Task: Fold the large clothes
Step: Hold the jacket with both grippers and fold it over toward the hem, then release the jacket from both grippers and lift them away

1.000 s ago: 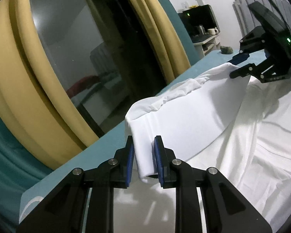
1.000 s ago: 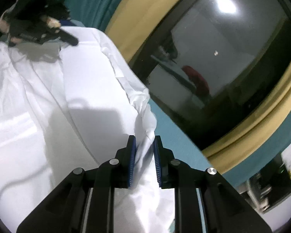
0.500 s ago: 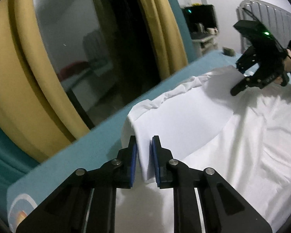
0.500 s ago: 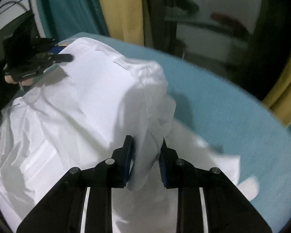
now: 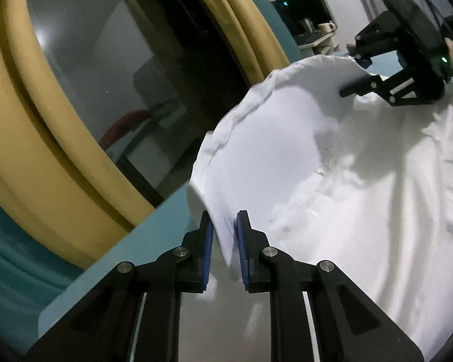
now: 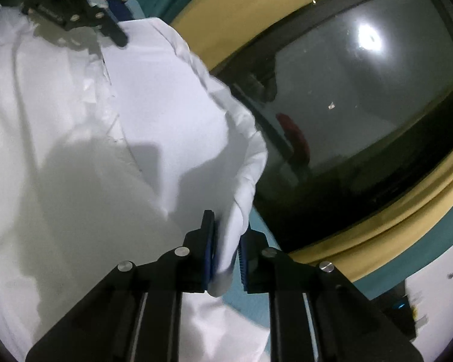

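A large white shirt (image 5: 362,181) lies spread on a teal surface (image 5: 130,250). My left gripper (image 5: 223,253) is shut on one end of the shirt's side edge, held up off the surface. My right gripper (image 6: 226,253) is shut on the other end of the same edge. The strip of shirt (image 6: 172,96) between them hangs raised over the rest of the garment. The right gripper also shows in the left wrist view (image 5: 356,72), and the left gripper shows in the right wrist view (image 6: 117,27).
A dark window (image 5: 111,90) with yellow curtains (image 5: 30,138) runs along the far side of the teal surface. A dark cabinet with cups (image 5: 308,21) stands at the back by a white wall.
Both grippers have lifted the held edge higher and carried it over the shirt body. The fold between them now arches up instead of lying low.
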`<state>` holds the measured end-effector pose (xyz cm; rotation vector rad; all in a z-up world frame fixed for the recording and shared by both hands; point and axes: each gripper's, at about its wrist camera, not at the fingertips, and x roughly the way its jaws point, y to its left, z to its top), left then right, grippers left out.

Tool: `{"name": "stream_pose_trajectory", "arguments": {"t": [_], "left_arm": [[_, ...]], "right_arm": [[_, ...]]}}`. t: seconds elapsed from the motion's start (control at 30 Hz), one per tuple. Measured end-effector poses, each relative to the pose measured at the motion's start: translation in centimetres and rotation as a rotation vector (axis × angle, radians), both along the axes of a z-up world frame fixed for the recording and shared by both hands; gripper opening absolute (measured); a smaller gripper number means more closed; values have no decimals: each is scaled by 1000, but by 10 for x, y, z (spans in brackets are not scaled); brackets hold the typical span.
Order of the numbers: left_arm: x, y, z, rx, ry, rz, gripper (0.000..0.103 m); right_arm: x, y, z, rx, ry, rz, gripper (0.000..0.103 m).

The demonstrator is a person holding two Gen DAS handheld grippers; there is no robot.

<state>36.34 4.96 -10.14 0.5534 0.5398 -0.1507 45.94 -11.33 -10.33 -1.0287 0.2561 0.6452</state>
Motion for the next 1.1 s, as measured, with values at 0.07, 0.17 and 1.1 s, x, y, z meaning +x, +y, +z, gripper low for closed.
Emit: {"name": "stream_pose_trajectory", "arguments": {"t": [0.07, 0.17, 1.1], "left_arm": [[-12, 0, 1, -11, 8, -12, 17], [-32, -6, 3, -9, 13, -28, 17], [-88, 32, 52, -454, 43, 75, 34]], "right_arm": [[5, -6, 7, 21, 42, -8, 19], [8, -14, 10, 23, 97, -22, 25], [79, 72, 39, 350, 820, -140, 2]]}}
